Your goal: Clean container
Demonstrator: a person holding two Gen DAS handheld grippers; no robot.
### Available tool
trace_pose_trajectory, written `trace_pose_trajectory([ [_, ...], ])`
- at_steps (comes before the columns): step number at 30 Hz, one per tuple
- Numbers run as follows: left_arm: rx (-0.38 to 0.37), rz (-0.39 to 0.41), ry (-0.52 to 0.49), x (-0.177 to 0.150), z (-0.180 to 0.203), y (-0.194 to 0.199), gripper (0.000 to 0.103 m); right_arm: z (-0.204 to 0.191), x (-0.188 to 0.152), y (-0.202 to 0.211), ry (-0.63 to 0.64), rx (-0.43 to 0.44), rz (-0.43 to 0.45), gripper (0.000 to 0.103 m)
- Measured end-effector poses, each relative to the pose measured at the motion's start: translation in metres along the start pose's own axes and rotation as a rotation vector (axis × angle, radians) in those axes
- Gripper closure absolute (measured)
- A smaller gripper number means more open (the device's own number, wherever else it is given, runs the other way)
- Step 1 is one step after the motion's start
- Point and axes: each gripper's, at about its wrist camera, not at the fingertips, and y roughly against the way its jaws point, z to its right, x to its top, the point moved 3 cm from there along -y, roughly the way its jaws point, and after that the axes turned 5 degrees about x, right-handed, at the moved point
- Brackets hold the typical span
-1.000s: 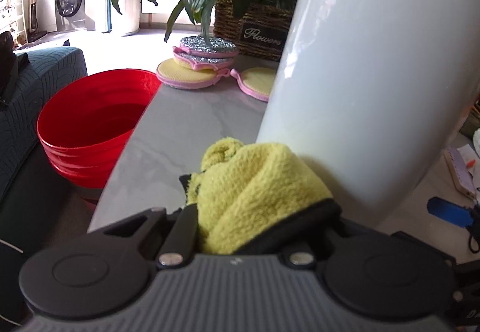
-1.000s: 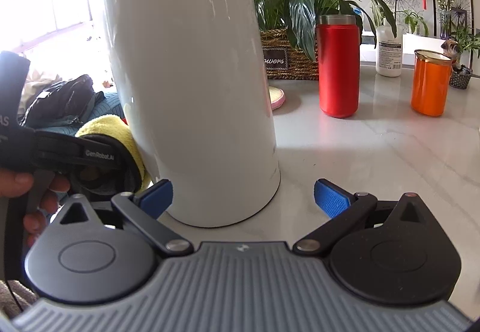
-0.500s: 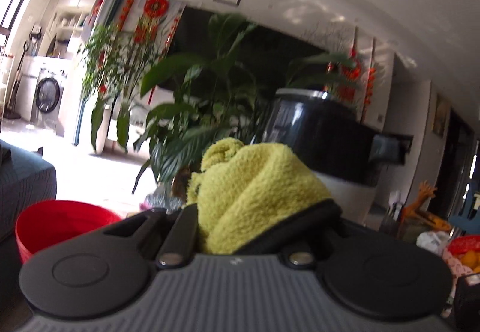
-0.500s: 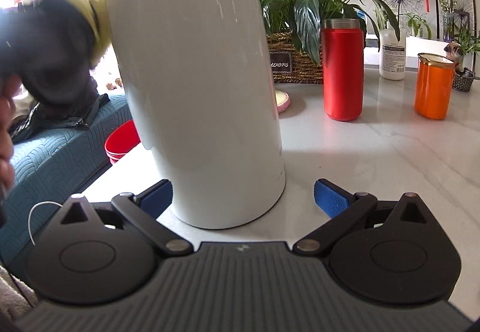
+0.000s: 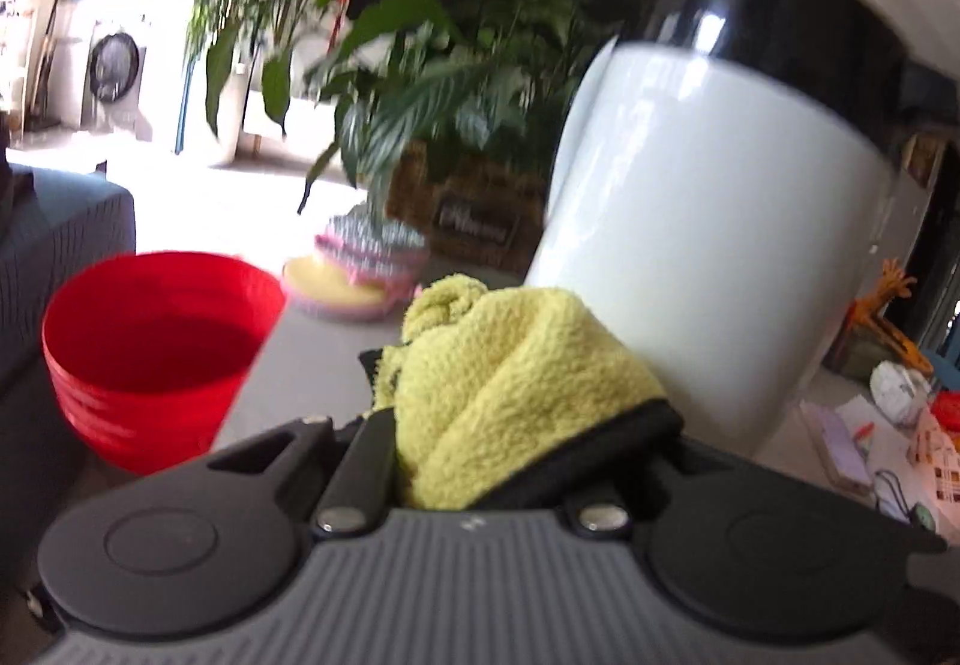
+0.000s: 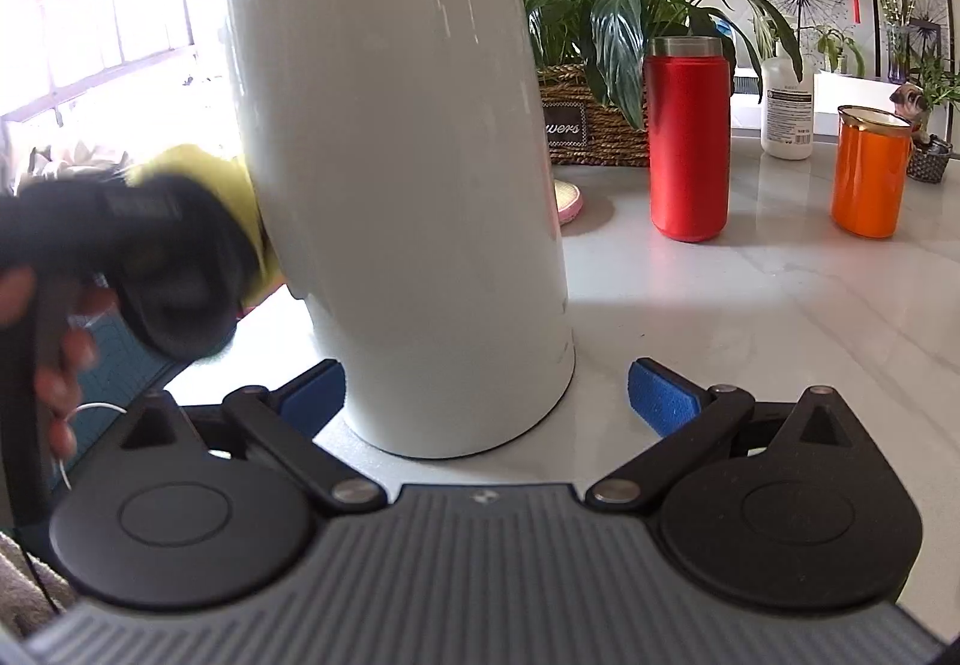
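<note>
Pinching a yellow microfibre cloth (image 5: 510,383), my left gripper (image 5: 516,425) presses it to the side of the tall white container (image 6: 390,155), which stands upright on the marble tabletop (image 6: 750,317). My right gripper (image 6: 486,395) is spread wide, blue pads (image 6: 663,395) flanking the container's base. Behind: red flask (image 6: 689,137), orange cup (image 6: 867,173), red basin (image 5: 150,353).

The left gripper (image 5: 510,413) is clamped on a bunched yellow cloth (image 5: 504,377), which seems to touch the white container (image 5: 708,245) with its black top band. Left sits a red basin (image 5: 150,341); blurred sponges (image 5: 360,275) lie behind.
</note>
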Motion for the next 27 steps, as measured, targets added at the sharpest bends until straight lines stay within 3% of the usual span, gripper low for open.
trace_pose_trajectory([
  [3, -0.011, -0.025, 0.039, 0.000, -0.005, -0.004, 0.095, 0.001, 0.001, 0.001, -0.003, -0.001, 0.002, 0.000],
  [5, -0.011, 0.012, 0.017, 0.007, -0.002, 0.004, 0.095, 0.001, 0.001, 0.001, -0.004, -0.001, 0.005, 0.000],
  [12, -0.025, 0.286, -0.086, 0.050, 0.023, 0.054, 0.095, -0.004, 0.003, 0.002, 0.003, 0.017, 0.012, 0.000],
  [17, -0.071, 0.456, -0.105, 0.076, 0.034, 0.078, 0.095, -0.008, 0.004, 0.003, 0.013, 0.026, 0.019, 0.000],
  [20, -0.068, 0.459, -0.130, 0.068, 0.032, 0.071, 0.095, -0.007, 0.002, 0.004, 0.018, 0.028, 0.023, 0.000],
  [25, -0.022, 0.310, -0.137, 0.052, 0.021, 0.027, 0.095, -0.010, 0.004, 0.005, 0.040, 0.012, 0.051, 0.000],
  [27, -0.006, 0.249, -0.118, 0.045, 0.015, 0.014, 0.095, -0.017, 0.011, 0.013, 0.081, 0.006, 0.119, 0.000],
])
